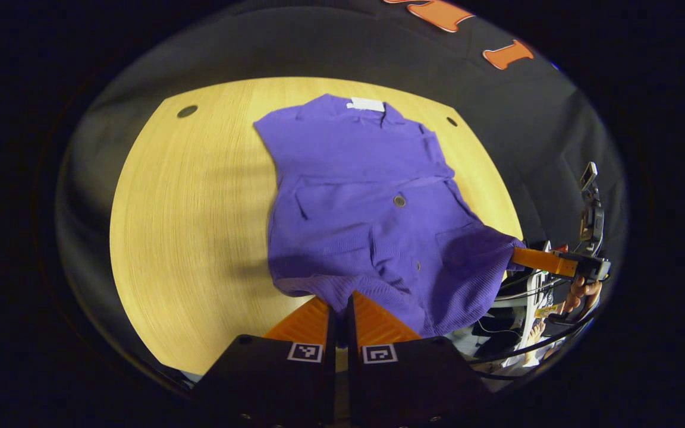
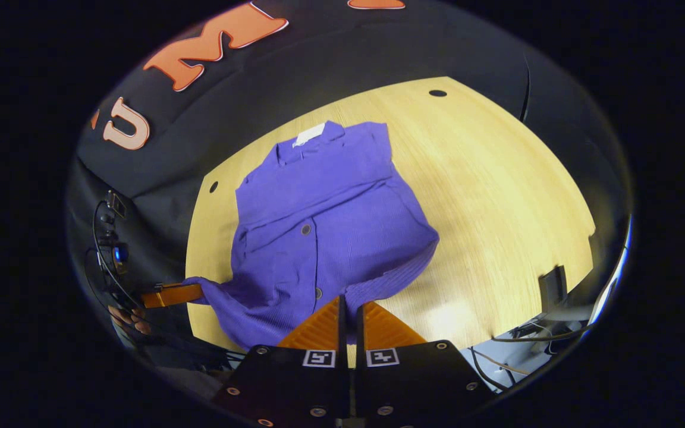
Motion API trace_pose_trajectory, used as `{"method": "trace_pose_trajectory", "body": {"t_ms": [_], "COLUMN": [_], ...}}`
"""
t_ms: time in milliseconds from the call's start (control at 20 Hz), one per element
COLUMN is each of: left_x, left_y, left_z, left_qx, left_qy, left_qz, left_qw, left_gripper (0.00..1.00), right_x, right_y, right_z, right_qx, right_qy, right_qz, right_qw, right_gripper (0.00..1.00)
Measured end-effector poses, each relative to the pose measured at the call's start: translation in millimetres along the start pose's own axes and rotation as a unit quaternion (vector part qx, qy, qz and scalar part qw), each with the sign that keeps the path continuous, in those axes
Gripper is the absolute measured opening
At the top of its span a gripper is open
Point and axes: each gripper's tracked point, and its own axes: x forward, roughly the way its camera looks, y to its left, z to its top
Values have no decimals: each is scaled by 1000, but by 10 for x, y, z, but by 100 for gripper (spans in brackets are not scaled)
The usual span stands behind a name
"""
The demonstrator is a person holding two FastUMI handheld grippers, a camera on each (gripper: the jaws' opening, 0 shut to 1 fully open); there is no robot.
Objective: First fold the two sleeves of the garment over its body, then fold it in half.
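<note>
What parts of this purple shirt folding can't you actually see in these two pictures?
- Left gripper view: the left hand-held gripper has its fingertips buried under the purple garment's hem, so the pinch itself is hidden.
- Right gripper view: the right hand-held gripper has its tips covered by cloth likewise.
- Both views: the white neck label is too small to read.
- The sleeves folded over the body blend in; their edges are unclear.

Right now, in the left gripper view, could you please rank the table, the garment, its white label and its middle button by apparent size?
1. table
2. garment
3. white label
4. button

The label lies farther from the camera, so its lead over the button is real.
</note>
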Motion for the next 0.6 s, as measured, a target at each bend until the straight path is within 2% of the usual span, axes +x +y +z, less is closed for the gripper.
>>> {"method": "trace_pose_trajectory", "body": {"t_ms": [200, 400, 600], "left_x": [-84, -104, -57], "left_y": [133, 287, 446], "left_z": [470, 932, 1362], "left_qx": [25, 37, 6], "left_qy": [-24, -41, -58], "left_qz": [1, 28, 55], "left_qw": [999, 998, 997], "left_gripper": [10, 10, 11], "right_x": [-78, -60, 145], "right_y": [127, 139, 89], "right_z": [420, 865, 1279], "right_qx": [-13, -25, -35], "right_qy": [-34, -49, -48], "right_qz": [-2, 1, 21], "right_qw": [999, 998, 998], "right_gripper": [5, 4, 4]}}
